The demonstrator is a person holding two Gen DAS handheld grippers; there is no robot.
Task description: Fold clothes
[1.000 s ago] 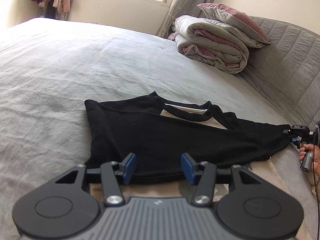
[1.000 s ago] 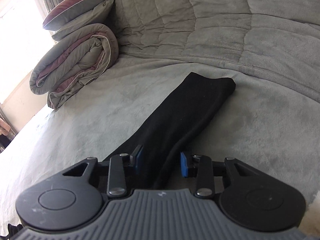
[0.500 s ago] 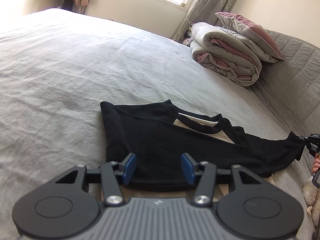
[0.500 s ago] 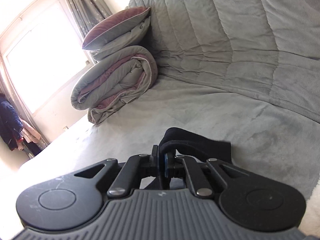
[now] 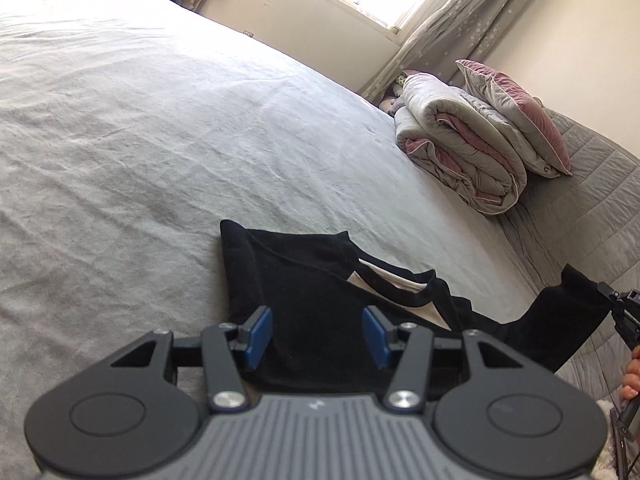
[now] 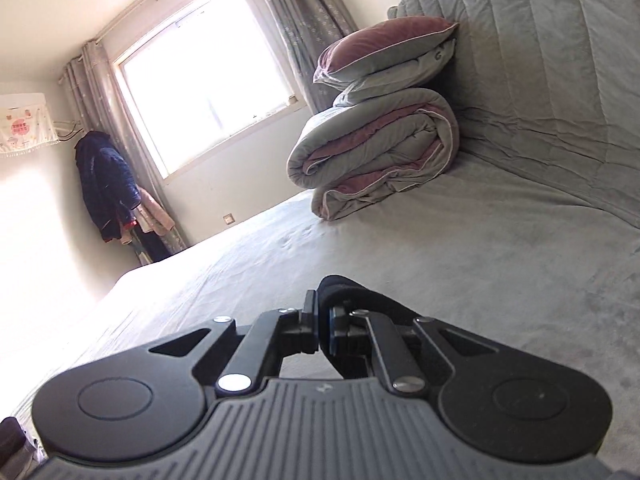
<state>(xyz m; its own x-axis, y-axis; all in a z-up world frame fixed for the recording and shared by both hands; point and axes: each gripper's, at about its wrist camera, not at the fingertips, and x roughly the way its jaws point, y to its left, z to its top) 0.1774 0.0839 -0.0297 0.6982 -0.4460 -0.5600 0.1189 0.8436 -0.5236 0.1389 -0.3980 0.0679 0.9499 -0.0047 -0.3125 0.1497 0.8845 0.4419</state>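
Fingers (image 6: 316,330) pinch sleeve edge (image 6: 352,288) above open bedspread (image 6: 440,264).

Black shirt (image 5: 320,292) with a cream inner panel lies on the plain grey bed (image 5: 140,140); grey-and-mauve quilt (image 5: 460,152); blue-padded tongs (image 5: 318,336).
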